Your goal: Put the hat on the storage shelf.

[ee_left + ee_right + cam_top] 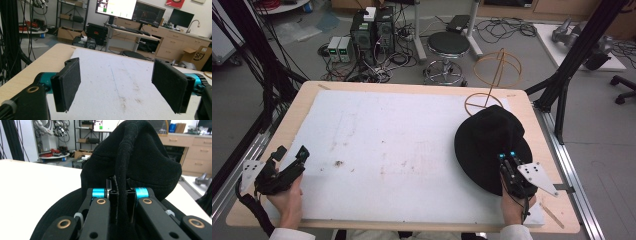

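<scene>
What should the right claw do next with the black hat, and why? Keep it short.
Probably lift the hat and carry it toward the wire stand at the table's far edge. The right claw is already shut on a fold of the hat, while the left claw is open, away from it.

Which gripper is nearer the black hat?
Right. The right gripper has its jaws shut on the black hat; the left gripper sits open across the table, far from it.

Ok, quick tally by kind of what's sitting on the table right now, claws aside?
Black hat: 1
Wire stand: 1
White mat: 1
Total: 3
</scene>
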The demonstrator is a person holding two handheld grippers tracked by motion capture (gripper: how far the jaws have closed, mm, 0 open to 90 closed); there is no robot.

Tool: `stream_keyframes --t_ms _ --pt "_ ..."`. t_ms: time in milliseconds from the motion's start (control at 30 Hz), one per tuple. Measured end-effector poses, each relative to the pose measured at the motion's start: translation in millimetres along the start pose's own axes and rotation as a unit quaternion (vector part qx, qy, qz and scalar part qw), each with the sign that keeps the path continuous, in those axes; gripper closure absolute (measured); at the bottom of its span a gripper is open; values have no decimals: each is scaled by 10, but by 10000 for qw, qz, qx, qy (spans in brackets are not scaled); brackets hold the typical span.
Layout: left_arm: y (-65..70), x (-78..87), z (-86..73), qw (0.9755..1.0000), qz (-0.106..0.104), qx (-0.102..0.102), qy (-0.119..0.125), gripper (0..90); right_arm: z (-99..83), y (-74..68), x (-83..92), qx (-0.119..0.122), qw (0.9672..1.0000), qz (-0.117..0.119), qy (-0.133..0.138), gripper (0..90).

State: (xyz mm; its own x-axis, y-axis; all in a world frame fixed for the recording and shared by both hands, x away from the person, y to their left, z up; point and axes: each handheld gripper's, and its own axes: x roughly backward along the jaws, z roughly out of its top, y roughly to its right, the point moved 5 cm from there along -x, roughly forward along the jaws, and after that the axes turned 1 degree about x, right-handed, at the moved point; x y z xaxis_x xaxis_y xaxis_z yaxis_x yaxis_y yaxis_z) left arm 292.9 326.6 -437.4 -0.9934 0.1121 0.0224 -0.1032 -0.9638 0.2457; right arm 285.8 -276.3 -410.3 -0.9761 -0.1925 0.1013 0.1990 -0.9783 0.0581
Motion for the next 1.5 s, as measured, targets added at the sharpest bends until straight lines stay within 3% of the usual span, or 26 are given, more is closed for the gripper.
stream_keyframes --t_ms 233,633,1033,1300,1500 --pt "-10 -2 0 10000 9 34 2 235 144 -64 68 171 9992 33 348 875" --pt "-1 -1 -1 10000 0 46 9 235 297 -133 162 164 9975 117 682 875" --pt "-14 -15 3 10000 -10 43 16 235 508 -154 269 243 9931 102 1142 874" --pt "-32 -92 15 10000 -9 58 35 236 649 -185 277 272 9902 118 1367 874" --pt "-59 -249 19 10000 -10 92 34 237 714 -156 197 227 9874 65 1562 874"
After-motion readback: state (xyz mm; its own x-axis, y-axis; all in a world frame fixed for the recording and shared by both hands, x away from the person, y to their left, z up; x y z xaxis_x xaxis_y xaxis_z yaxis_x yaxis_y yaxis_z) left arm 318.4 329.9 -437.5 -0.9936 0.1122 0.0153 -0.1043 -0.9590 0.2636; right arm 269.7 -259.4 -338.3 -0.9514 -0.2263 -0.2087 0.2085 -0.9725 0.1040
